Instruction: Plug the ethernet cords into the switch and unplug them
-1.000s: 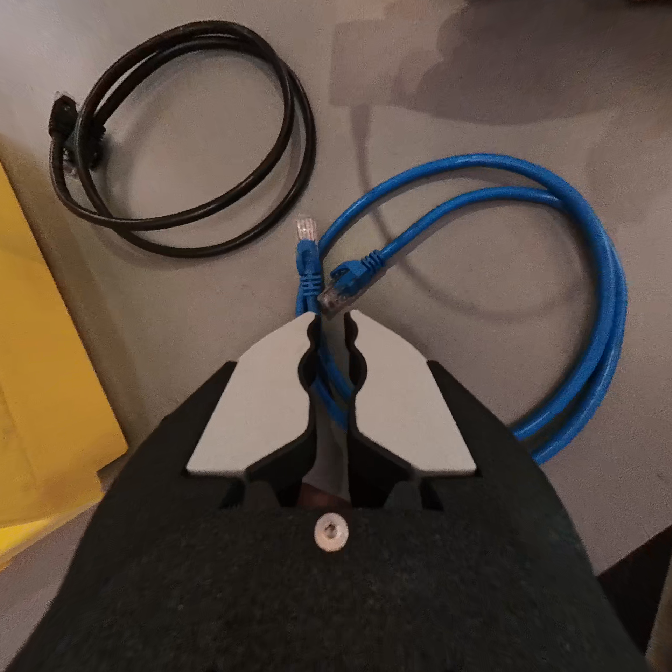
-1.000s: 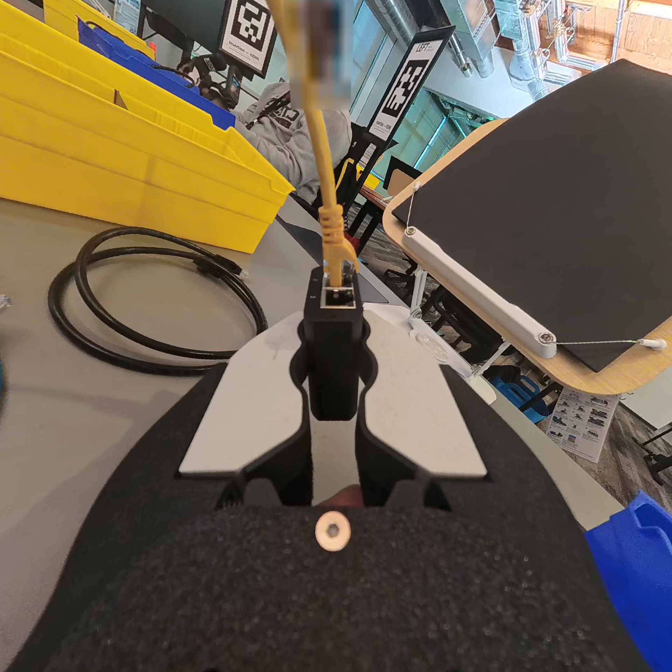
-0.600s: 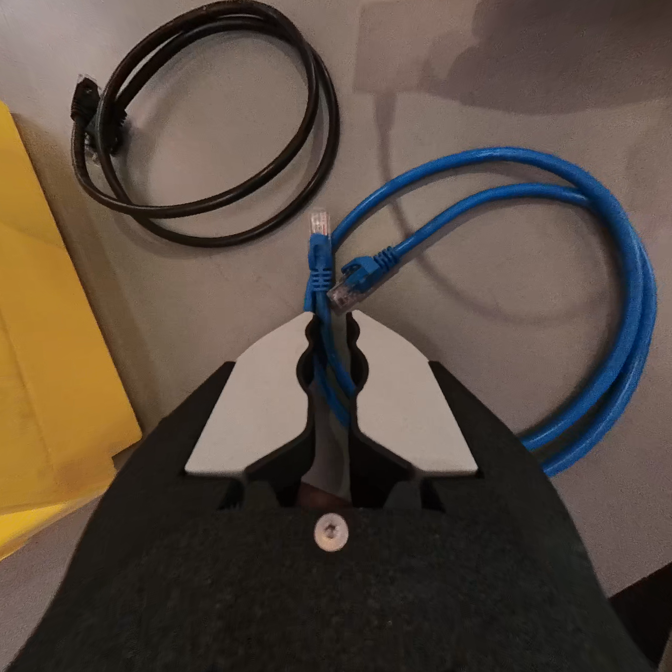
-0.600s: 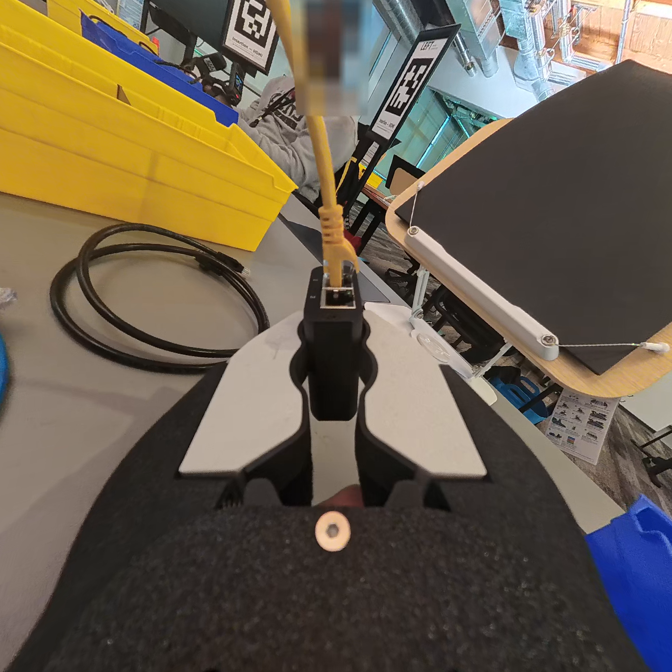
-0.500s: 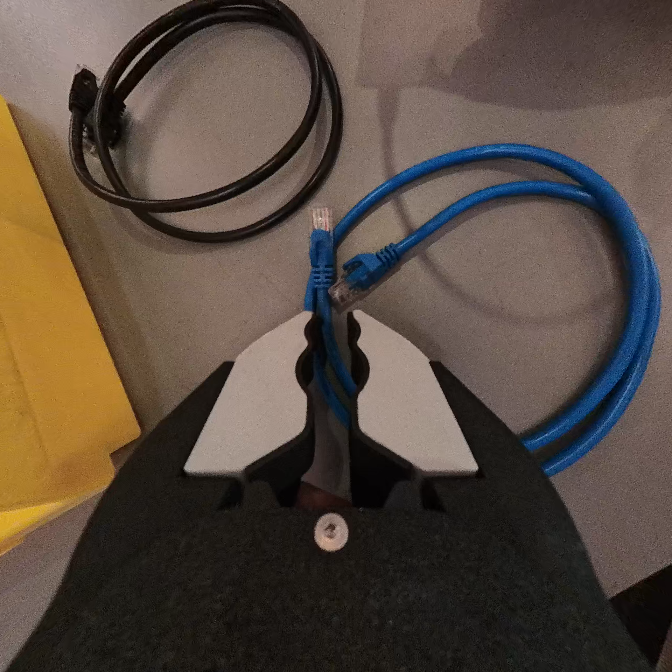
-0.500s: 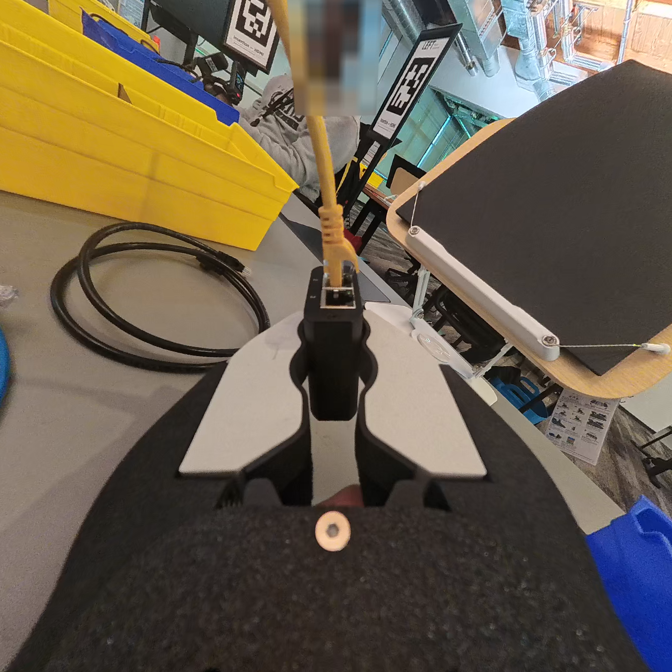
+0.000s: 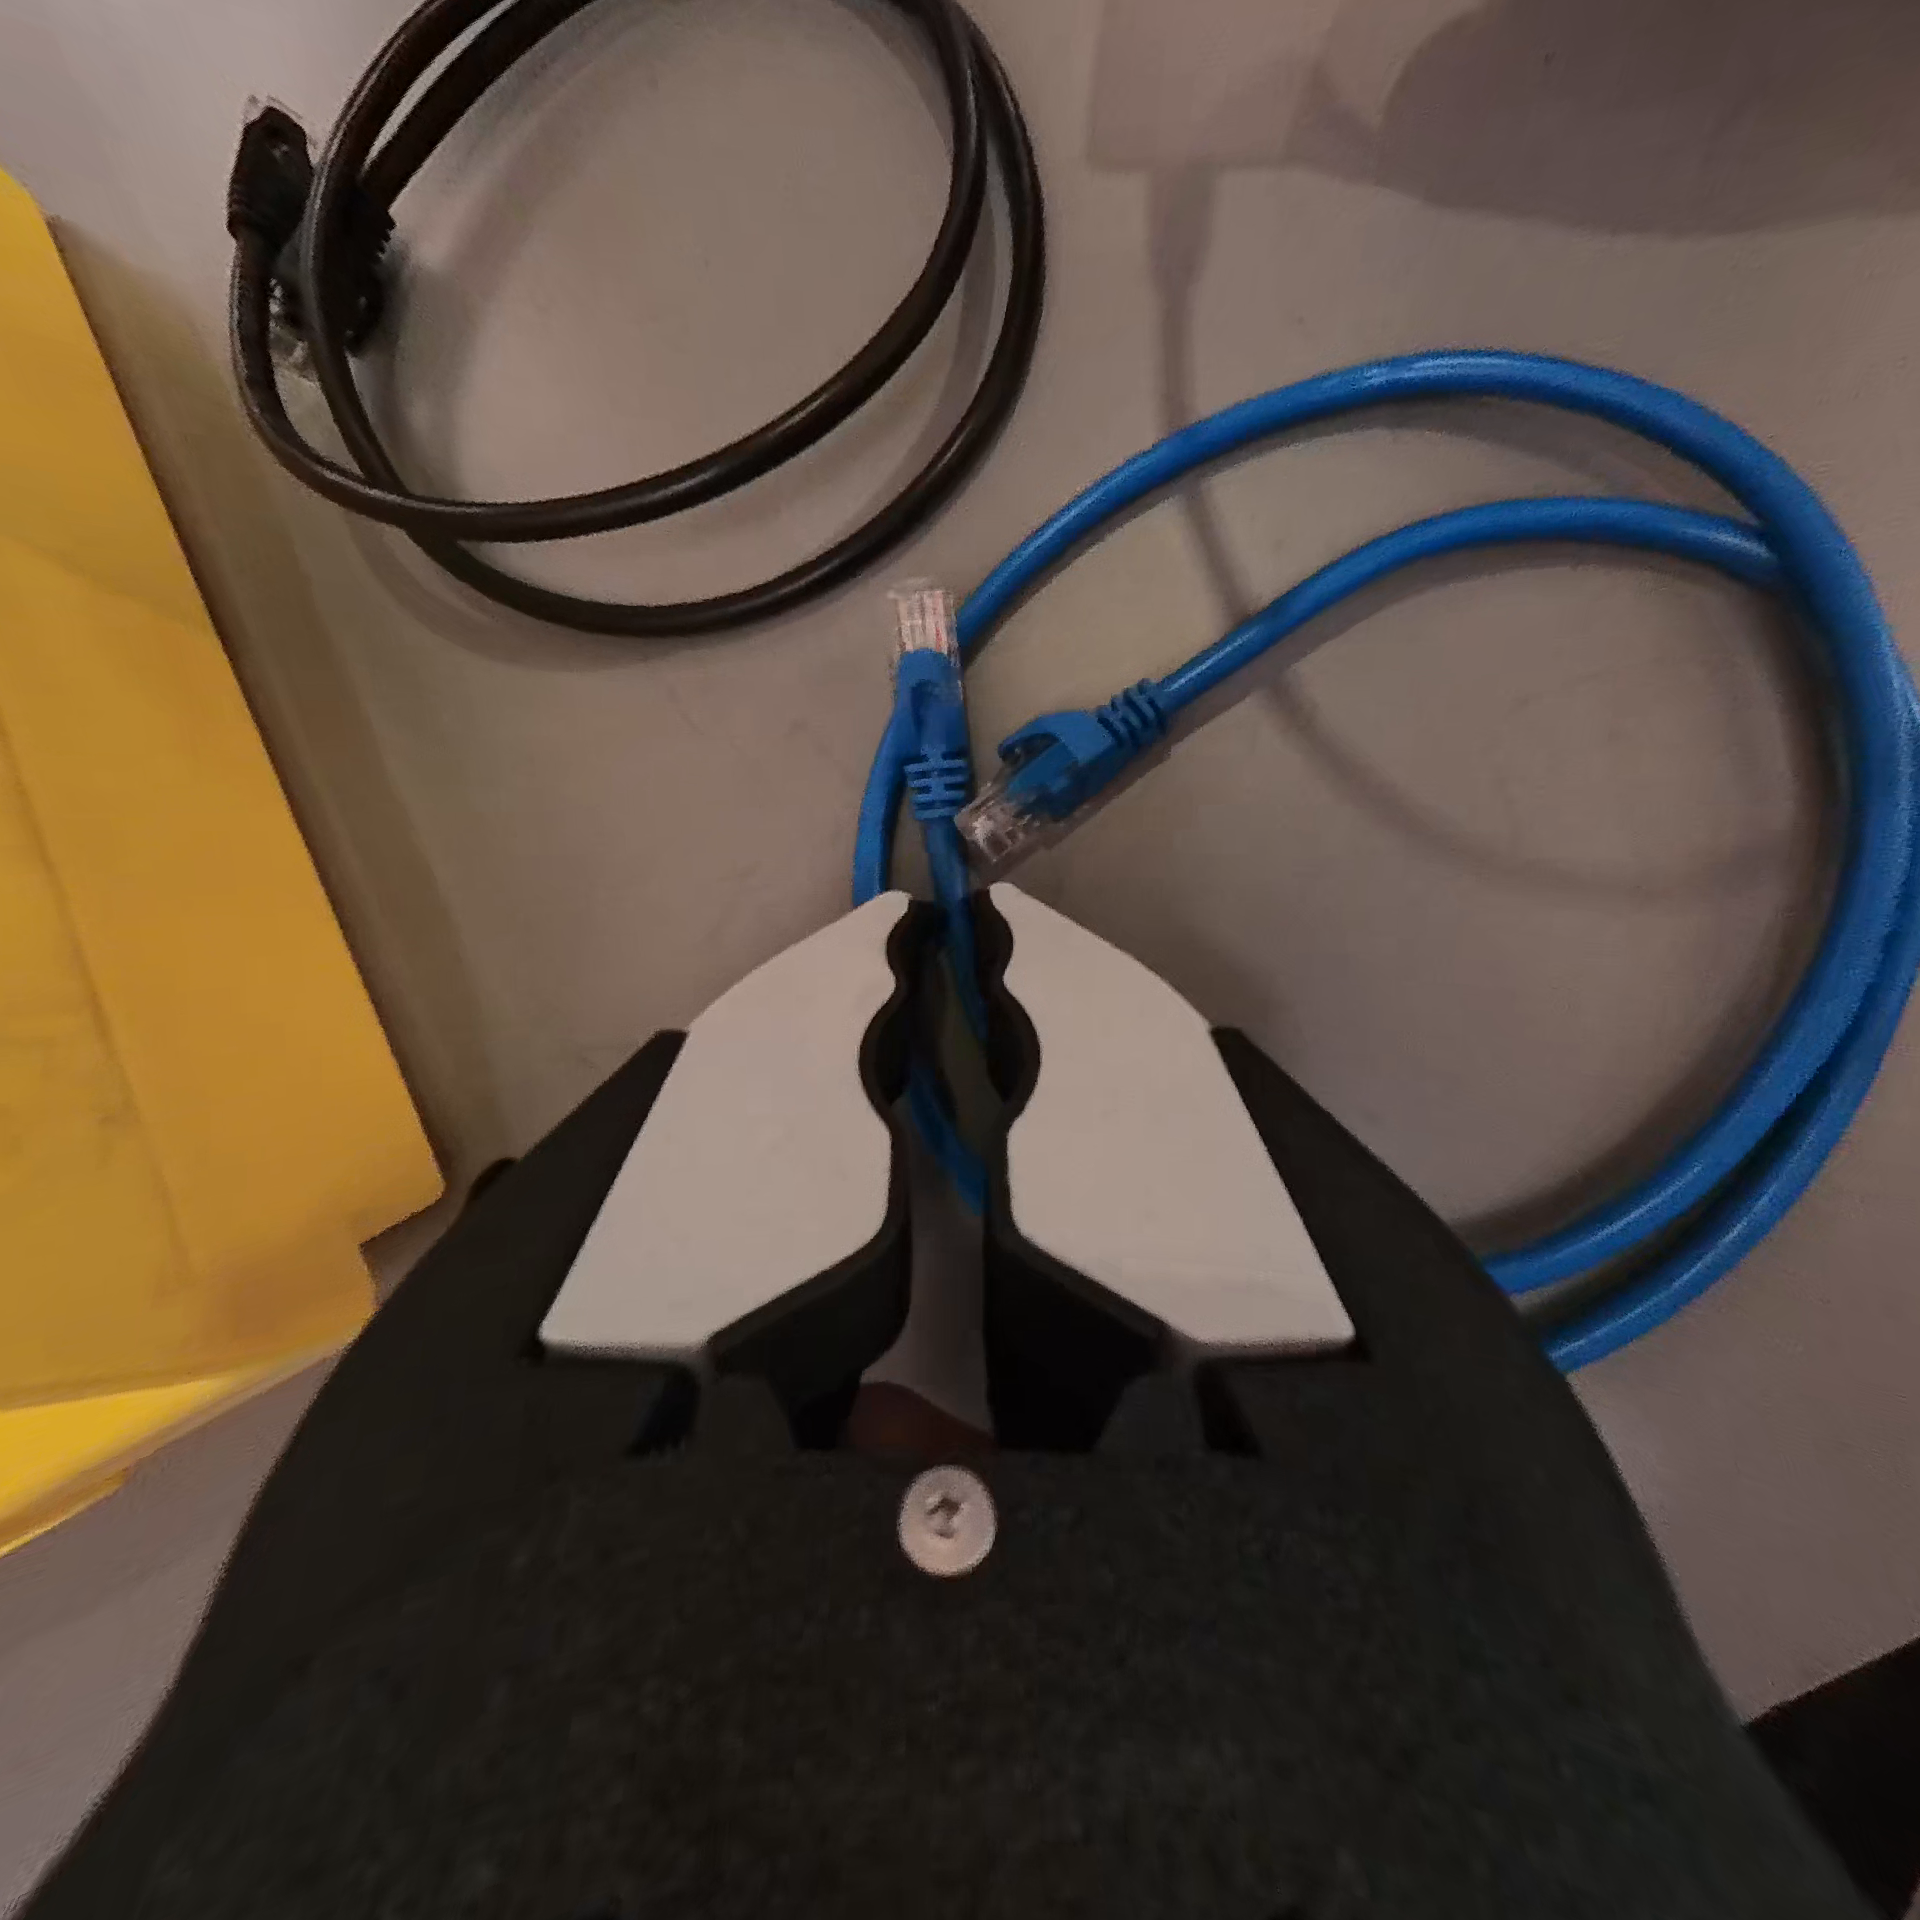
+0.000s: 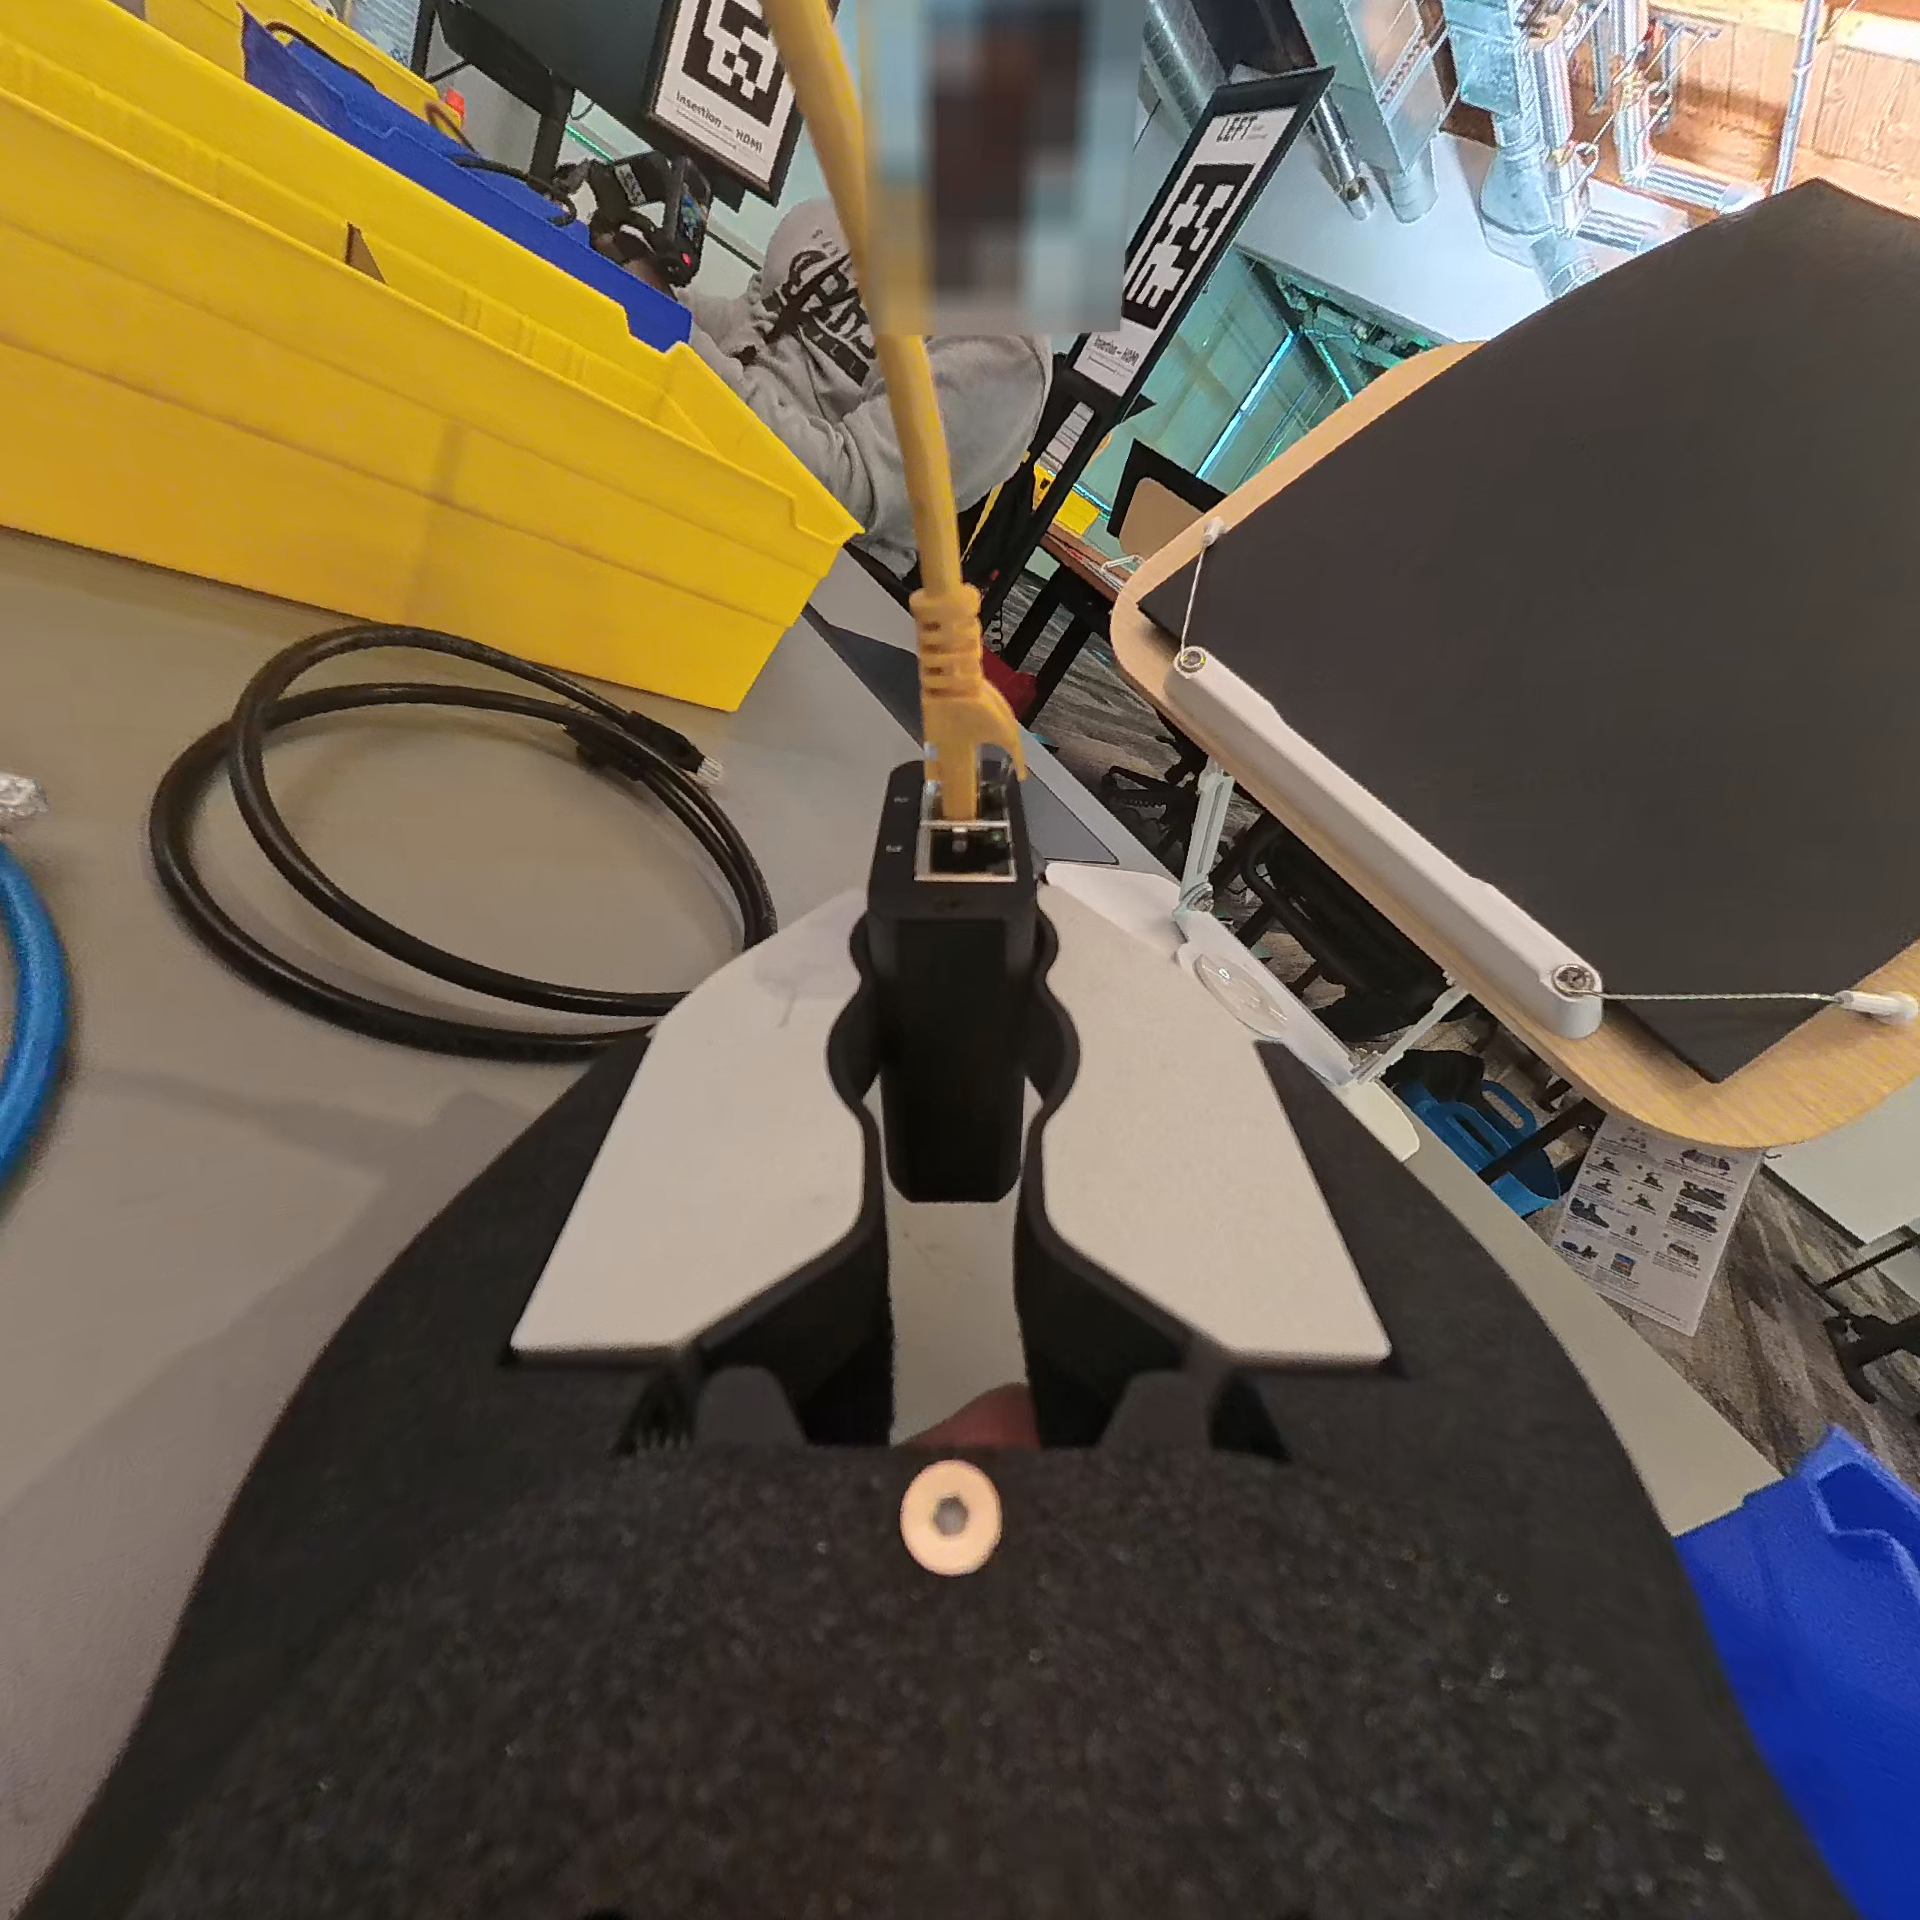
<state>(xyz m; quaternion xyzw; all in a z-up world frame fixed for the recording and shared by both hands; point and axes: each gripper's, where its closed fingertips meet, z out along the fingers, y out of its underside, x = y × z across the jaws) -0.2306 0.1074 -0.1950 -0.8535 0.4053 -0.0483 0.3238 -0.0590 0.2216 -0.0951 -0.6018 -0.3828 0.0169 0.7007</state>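
- Left gripper (image 7: pixel 951 904): fingers clamped on the blue cord (image 7: pixel 1860 935) just behind its boot, clear plug (image 7: pixel 920 620) pointing straight ahead along the finger axis, away from the camera.
- Rest of the blue cord: looped on the grey tabletop (image 7: pixel 644 790) to the right, second plug (image 7: pixel 1003 821) lying just beside the held stretch.
- Right gripper (image 8: pixel 954 904): fingers clamped on the black switch (image 8: pixel 954 997), held upright off the tabletop, long axis in line with the fingers.
- Yellow cord (image 8: pixel 940 582): seated in the far port, rising up out of view; near port (image 8: pixel 966 854) empty and facing up toward the camera.
- Black cord (image 7: pixel 935 343): coiled on the tabletop, untouched, beside the yellow bin (image 8: pixel 416 447).
- Deciding relation, as a judgement: blue plug axis to be brought in line with the open near port, latch side matched; left gripper the one to travel, right only to steady.
- Risk: plug overhanging well past the fingers, likely to bend aside on contact.
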